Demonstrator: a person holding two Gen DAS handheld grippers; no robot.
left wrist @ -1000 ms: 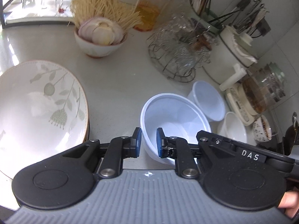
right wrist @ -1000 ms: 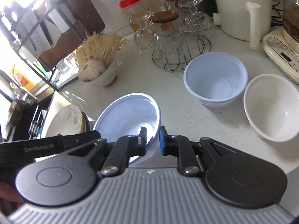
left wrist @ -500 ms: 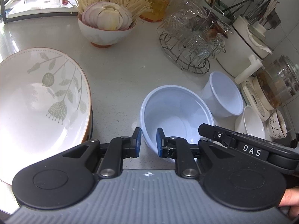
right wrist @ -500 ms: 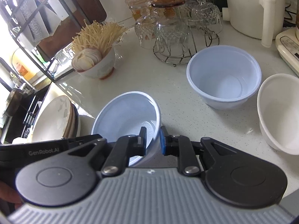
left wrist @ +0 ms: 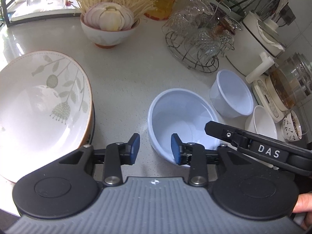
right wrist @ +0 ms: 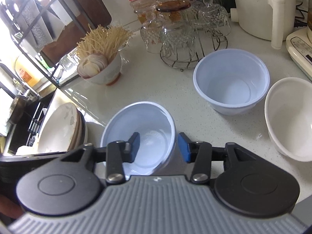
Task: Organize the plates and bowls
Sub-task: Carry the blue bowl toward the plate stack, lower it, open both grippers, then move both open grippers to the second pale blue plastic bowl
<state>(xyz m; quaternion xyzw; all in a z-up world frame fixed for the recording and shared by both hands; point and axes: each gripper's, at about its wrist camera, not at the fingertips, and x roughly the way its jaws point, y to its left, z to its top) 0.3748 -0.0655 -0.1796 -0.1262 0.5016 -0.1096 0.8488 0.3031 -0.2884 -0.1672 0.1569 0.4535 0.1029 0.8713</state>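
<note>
A pale blue plastic bowl (left wrist: 181, 117) (right wrist: 148, 128) stands upright on the white counter. My left gripper (left wrist: 155, 149) is open, its jaws straddling the bowl's near left rim. My right gripper (right wrist: 159, 146) is open, its jaws straddling the bowl's right rim. A second pale blue bowl (left wrist: 232, 93) (right wrist: 232, 81) stands further right. A white bowl (left wrist: 262, 121) (right wrist: 290, 117) sits beside it. A stack of leaf-patterned plates (left wrist: 39, 105) (right wrist: 62, 128) lies at the left.
A bowl of onion and noodles (left wrist: 110, 25) (right wrist: 101, 66) stands at the back. A wire rack of upturned glasses (left wrist: 200, 42) (right wrist: 185, 33), a white cooker (left wrist: 259, 42), a kettle base (left wrist: 273, 97) and a small patterned bowl (left wrist: 292, 126) line the right. The sink edge (right wrist: 25, 117) is left.
Both grippers were shut on the blue bowl's rim and have opened. The bowl now rests on the counter, released from both sides.
</note>
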